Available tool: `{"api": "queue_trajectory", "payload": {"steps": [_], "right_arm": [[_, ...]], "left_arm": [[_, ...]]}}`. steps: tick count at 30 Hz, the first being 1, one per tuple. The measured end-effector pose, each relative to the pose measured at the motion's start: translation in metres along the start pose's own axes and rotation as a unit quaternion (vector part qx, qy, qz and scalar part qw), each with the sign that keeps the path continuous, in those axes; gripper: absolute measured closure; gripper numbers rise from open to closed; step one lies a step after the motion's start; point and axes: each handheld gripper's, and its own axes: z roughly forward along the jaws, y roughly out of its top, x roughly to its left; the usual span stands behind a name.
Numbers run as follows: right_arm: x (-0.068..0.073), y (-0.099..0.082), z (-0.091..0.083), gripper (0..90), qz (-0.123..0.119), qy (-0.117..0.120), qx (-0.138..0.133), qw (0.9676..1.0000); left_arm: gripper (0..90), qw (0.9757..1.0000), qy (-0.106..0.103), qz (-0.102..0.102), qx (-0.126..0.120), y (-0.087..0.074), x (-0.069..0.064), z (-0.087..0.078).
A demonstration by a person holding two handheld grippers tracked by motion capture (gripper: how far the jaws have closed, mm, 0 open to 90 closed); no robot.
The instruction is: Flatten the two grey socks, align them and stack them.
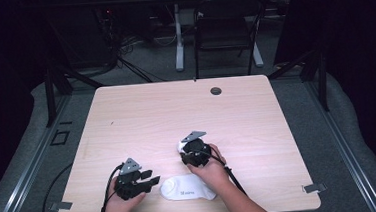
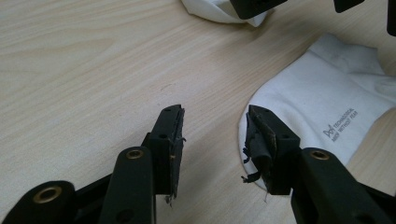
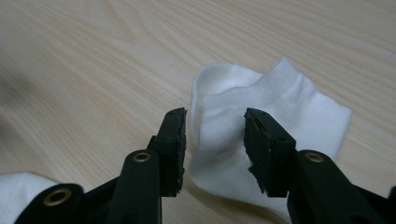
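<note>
Two white socks lie on the table (image 1: 256, 111). Right gripper (image 3: 212, 140) hangs open over the far sock (image 3: 280, 121); a closure here risks pinching only the top layer. Left gripper (image 2: 212, 135) sits open beside the near sock (image 2: 317, 107), which may get dragged.

Two black grippers, left gripper (image 1: 153, 179) and right gripper (image 1: 185, 147), each topped by a grey three-cornered plate, trailing a black cable, with brass-ringed pivots and frayed black pads (image 2: 176, 140) on blocky jaws; bare forearms.
</note>
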Motion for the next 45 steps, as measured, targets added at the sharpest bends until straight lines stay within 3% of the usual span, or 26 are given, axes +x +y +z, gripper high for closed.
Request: {"api": "queue_trajectory", "payload": {"steps": [14, 17, 21, 22, 23, 31, 38, 45], "right_arm": [[0.003, -0.002, 0.001, 86.2, -0.009, -0.003, 0.035, 0.9993], [0.004, -0.002, 0.0, 86.6, -0.011, 0.001, 0.033, 0.9994], [0.008, -0.001, -0.004, 87.0, 0.006, 0.014, 0.029, 0.9995], [0.011, -0.002, -0.005, 87.1, 0.02, 0.019, 0.011, 0.9996], [0.011, -0.001, -0.007, 87.1, 0.015, 0.022, 0.02, 0.9994], [0.022, -0.003, -0.014, 87.2, 0.023, 0.042, 0.01, 0.9988], [0.022, -0.006, -0.012, 87.2, 0.03, 0.048, 0.009, 0.9983], [0.021, -0.007, -0.012, 87.1, 0.032, 0.05, 0.011, 0.9982]], "left_arm": [[56.3, 1.0, 0.001, 0.0, 0.0, 0.0, 0.0, 0.001], [56.3, 1.0, 0.004, 0.0, 0.001, 0.0, 0.0, 0.001], [56.3, 1.0, 0.001, -0.002, 0.0, 0.0, 0.001, 0.002], [56.3, 1.0, 0.001, -0.002, 0.0, 0.0, 0.001, 0.001], [56.3, 1.0, 0.001, -0.002, 0.0, 0.001, 0.001, 0.002], [56.0, 0.9999, 0.009, -0.014, -0.005, 0.004, 0.003, 0.004], [58.3, 0.9995, 0.028, -0.014, -0.011, 0.021, 0.007, 0.007], [64.5, 0.9992, 0.031, -0.021, -0.014, 0.039, 0.01, 0.026]]}}
